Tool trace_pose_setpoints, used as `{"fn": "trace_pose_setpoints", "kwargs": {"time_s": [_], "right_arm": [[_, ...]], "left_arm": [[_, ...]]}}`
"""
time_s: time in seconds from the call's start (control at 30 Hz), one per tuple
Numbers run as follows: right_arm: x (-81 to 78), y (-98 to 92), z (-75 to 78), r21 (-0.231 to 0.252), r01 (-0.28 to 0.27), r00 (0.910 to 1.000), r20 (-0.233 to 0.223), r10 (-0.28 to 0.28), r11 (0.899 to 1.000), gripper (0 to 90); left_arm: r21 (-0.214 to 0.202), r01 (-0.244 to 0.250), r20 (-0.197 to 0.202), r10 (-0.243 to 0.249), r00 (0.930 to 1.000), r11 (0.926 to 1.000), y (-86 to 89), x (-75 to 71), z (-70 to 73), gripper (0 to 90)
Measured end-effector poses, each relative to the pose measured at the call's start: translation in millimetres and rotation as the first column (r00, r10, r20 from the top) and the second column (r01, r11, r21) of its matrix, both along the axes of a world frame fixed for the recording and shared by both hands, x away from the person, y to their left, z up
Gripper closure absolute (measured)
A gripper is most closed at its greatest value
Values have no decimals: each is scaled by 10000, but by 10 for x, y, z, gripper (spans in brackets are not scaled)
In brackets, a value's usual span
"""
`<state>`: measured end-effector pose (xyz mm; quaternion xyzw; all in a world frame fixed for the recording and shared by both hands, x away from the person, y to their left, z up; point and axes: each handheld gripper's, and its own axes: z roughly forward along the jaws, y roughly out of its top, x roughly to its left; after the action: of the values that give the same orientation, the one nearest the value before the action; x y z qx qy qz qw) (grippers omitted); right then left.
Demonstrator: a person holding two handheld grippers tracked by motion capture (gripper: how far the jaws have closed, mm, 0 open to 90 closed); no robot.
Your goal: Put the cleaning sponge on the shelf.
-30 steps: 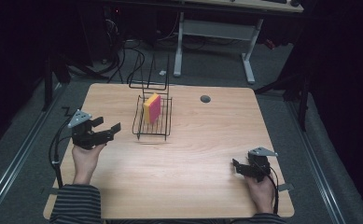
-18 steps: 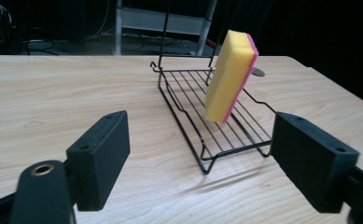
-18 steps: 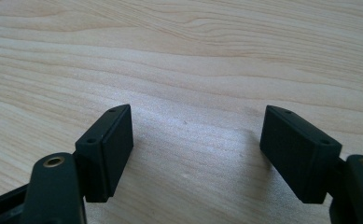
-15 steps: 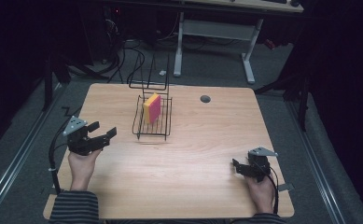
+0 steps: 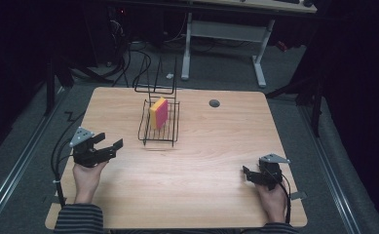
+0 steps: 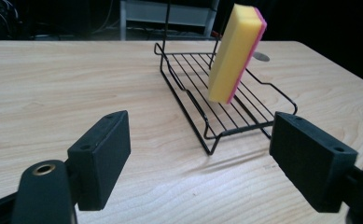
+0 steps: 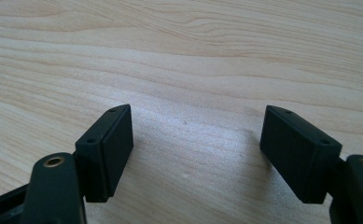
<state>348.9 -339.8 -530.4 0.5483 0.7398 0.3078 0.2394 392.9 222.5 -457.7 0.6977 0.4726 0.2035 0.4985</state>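
A yellow and pink sponge (image 5: 159, 112) stands on edge in a black wire rack (image 5: 158, 131) at the table's middle back. In the left gripper view the sponge (image 6: 235, 53) leans upright in the rack (image 6: 226, 109), ahead and slightly right of the jaws. My left gripper (image 5: 110, 144) is open and empty, a short way left of the rack, pointing at it; its jaws stand wide apart (image 6: 200, 158). My right gripper (image 5: 247, 173) rests low near the table's front right, open and empty (image 7: 195, 149), over bare wood.
The wooden table (image 5: 211, 146) has a small round grommet (image 5: 214, 103) at the back right of the rack. Behind the table are cables and a desk frame (image 5: 223, 34) on the dark floor. The rack's tall wire handle (image 5: 155, 80) rises at its far end.
My left gripper has drawn back toward the person and down the table, away from the rack. The right gripper has stayed put.
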Motion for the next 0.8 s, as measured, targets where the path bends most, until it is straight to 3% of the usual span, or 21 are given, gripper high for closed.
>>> {"fn": "trace_pose_setpoints", "kwargs": {"time_s": [0.8], "right_arm": [[2,-5,0,-40,-40,10000,22,40,10000,259]], "left_arm": [[424,-118,-589,143,9982,9990,-92,66,-253,214]]}}
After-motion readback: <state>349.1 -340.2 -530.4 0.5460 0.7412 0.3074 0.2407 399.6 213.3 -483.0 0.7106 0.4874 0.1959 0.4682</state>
